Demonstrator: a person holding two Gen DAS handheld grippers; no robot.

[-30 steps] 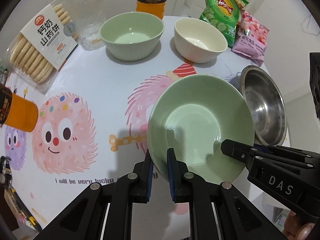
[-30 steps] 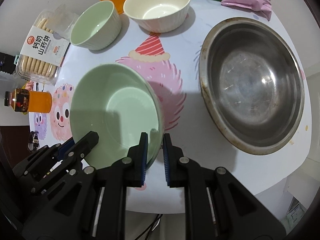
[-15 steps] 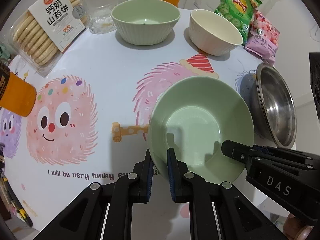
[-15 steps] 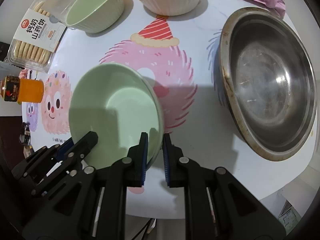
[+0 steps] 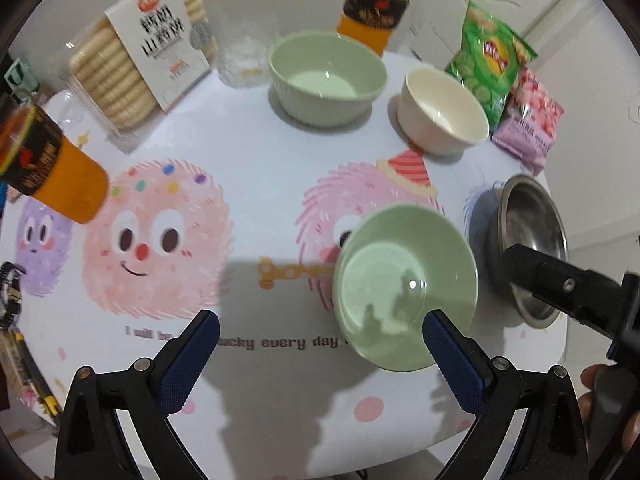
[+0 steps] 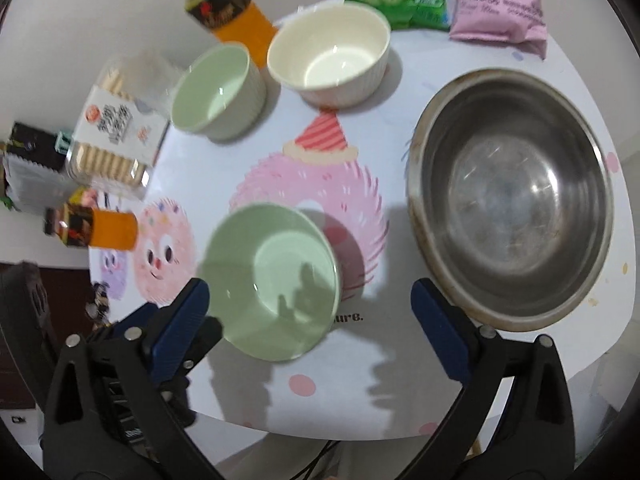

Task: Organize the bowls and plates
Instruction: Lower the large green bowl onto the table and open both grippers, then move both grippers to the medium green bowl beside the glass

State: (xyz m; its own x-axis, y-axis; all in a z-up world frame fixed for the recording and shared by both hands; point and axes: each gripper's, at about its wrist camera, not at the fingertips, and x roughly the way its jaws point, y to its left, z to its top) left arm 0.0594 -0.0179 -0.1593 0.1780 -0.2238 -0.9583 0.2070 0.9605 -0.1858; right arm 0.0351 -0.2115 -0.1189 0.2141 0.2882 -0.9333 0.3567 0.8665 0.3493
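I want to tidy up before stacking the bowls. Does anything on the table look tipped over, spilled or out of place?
One thing: an orange drink bottle lies on its side at the table's left edge, while its twin stands behind the bowls. No spill shows. The wide green bowl sits upright.

Pale green dish [image 5: 406, 288], green ribbed bowl [image 5: 326, 76], cream bowl [image 5: 442, 110], silver steel basin [image 6: 512, 196], white surface [image 5: 256, 152] with pink fuzzy monsters.
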